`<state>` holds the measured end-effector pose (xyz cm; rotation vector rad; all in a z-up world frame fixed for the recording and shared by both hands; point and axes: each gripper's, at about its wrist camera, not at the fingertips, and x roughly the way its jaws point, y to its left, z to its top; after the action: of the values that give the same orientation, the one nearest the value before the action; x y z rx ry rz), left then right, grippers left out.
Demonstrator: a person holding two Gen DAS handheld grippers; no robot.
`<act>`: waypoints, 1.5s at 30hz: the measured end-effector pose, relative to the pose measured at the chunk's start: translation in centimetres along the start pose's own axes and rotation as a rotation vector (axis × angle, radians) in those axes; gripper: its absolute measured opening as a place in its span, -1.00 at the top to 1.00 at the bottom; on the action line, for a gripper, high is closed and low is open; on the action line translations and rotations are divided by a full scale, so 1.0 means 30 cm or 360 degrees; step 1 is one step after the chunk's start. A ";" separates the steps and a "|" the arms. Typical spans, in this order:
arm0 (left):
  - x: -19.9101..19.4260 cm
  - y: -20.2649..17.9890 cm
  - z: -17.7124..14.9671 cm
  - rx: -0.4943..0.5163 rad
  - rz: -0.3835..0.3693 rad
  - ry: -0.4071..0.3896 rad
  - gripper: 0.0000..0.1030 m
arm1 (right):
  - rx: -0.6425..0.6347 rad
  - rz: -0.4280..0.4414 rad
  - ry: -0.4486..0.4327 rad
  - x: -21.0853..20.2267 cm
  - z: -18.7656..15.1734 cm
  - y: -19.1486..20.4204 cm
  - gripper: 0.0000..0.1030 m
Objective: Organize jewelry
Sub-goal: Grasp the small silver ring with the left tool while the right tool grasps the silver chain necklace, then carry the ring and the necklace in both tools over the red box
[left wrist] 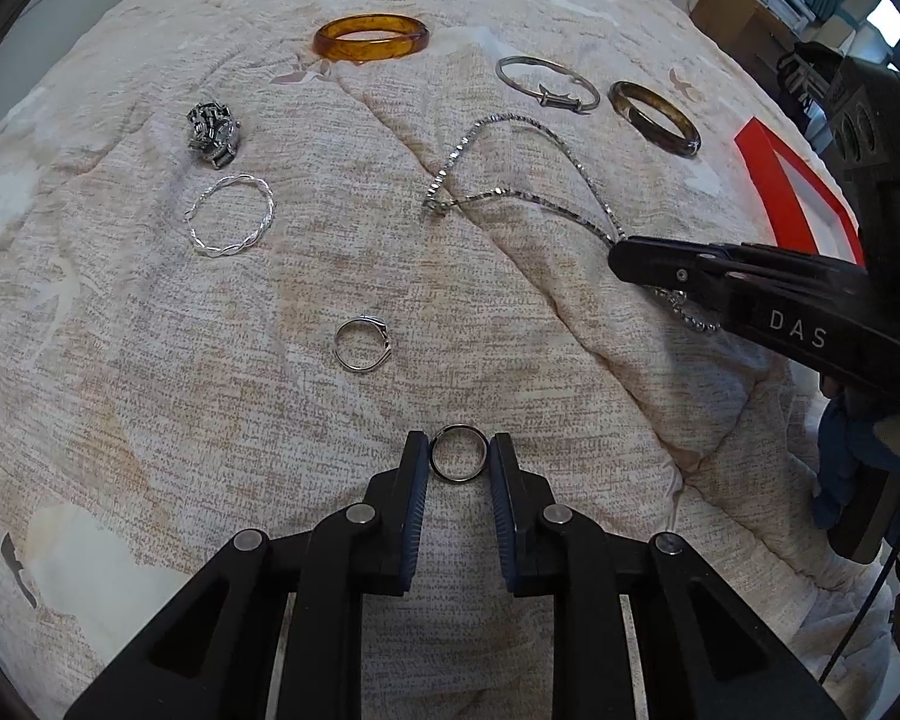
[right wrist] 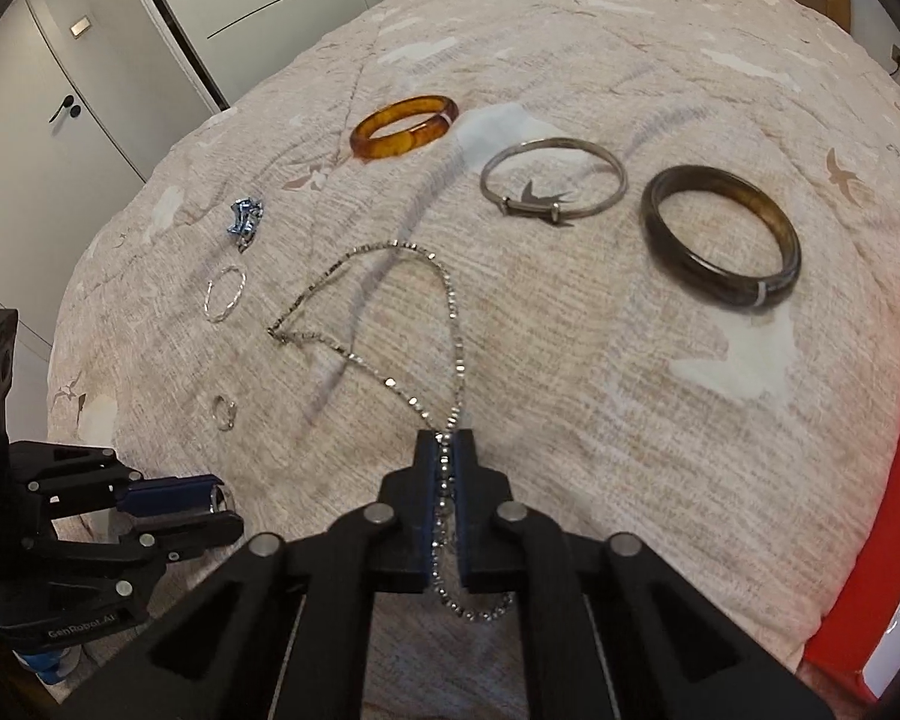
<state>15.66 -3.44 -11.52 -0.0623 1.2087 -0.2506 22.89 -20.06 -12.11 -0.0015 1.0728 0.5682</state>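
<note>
Jewelry lies on a beige quilt [left wrist: 150, 390]. My left gripper [left wrist: 459, 456] is shut on a dark metal ring [left wrist: 459, 427], held between its blue pads; the gripper also shows in the right wrist view [right wrist: 219, 501]. My right gripper [right wrist: 447, 441] is shut on a silver chain necklace [right wrist: 354, 288], whose loop trails forward over the quilt [right wrist: 630, 420] while its end hangs behind the fingers. In the left wrist view the right gripper [left wrist: 621, 255] pinches the necklace [left wrist: 510, 192] at the right.
On the quilt lie an amber bangle [left wrist: 371, 39], a thin silver bangle [left wrist: 547, 84], a dark bangle [left wrist: 654, 117], a watch [left wrist: 213, 135], a twisted silver bracelet [left wrist: 231, 213] and a silver ring [left wrist: 363, 343]. A red box [left wrist: 792, 180] sits at the right edge.
</note>
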 end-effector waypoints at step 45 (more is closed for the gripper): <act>-0.466 -0.378 0.047 0.0244 -0.0192 -0.0410 0.61 | 0.0118 -0.0358 -0.0824 -1.016 -0.260 0.056 0.91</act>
<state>10.55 -11.43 3.87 -0.0331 0.9278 -0.4273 5.04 -34.09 9.75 0.0845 0.5777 0.2988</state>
